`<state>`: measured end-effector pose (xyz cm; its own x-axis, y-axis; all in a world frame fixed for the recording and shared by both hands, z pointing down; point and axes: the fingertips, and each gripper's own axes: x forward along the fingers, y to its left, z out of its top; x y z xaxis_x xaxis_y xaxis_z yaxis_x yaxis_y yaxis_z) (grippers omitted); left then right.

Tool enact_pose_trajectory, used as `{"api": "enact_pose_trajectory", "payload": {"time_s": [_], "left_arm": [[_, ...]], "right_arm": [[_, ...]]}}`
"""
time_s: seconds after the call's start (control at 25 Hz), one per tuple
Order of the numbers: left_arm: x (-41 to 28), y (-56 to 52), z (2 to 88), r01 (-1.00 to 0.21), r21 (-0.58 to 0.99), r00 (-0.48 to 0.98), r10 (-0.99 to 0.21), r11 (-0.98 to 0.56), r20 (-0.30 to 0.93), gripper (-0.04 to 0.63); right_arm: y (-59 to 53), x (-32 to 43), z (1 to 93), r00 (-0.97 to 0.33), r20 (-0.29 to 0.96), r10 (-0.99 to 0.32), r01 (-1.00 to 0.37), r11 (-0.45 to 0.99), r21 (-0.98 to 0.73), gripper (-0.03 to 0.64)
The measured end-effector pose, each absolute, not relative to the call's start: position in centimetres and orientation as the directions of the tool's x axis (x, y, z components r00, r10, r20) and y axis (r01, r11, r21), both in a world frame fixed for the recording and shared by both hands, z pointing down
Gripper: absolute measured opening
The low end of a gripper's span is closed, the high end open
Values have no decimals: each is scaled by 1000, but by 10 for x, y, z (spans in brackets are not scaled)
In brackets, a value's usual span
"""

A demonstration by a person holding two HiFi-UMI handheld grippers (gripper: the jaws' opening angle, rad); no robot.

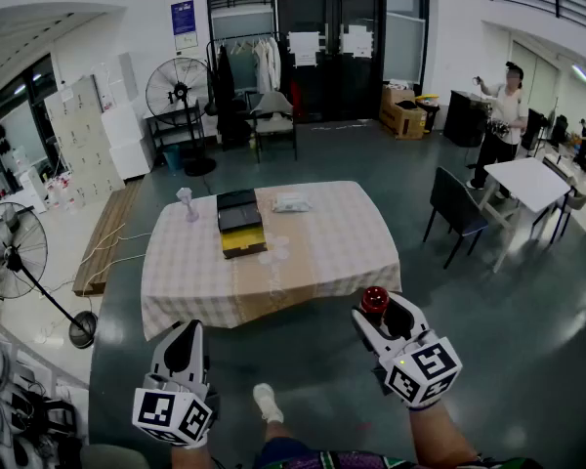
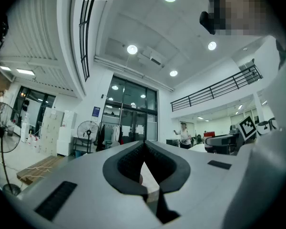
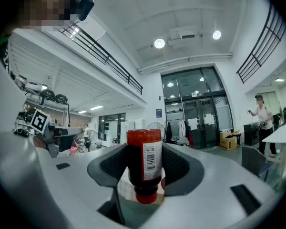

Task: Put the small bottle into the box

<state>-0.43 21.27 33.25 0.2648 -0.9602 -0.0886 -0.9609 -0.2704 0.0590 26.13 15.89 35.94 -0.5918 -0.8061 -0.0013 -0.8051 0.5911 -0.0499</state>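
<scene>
Right gripper (image 1: 375, 309), level, jaws clamping small bottle (image 3: 144, 161) (inverted); left gripper (image 1: 183, 332) level, jaws closed.

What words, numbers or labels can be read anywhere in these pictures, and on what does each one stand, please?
No word or number can be read anywhere.
White label on the small bottle in the right gripper: a barcode, print too small.
The blue sign: too small.
The sheets on the glass doors: blurred.
The marker cubes: square patterns, no letters.
</scene>
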Motion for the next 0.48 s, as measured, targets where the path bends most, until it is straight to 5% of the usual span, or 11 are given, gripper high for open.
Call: {"api": "enact_pose_trajectory", "payload": {"time_s": [0.48], "left_arm": [[13, 255, 339, -957, 24, 287, -956, -289, -60, 23]], "right_arm": [[210, 287, 356, -578, -23, -816, -812, 578, -76, 222]]}}
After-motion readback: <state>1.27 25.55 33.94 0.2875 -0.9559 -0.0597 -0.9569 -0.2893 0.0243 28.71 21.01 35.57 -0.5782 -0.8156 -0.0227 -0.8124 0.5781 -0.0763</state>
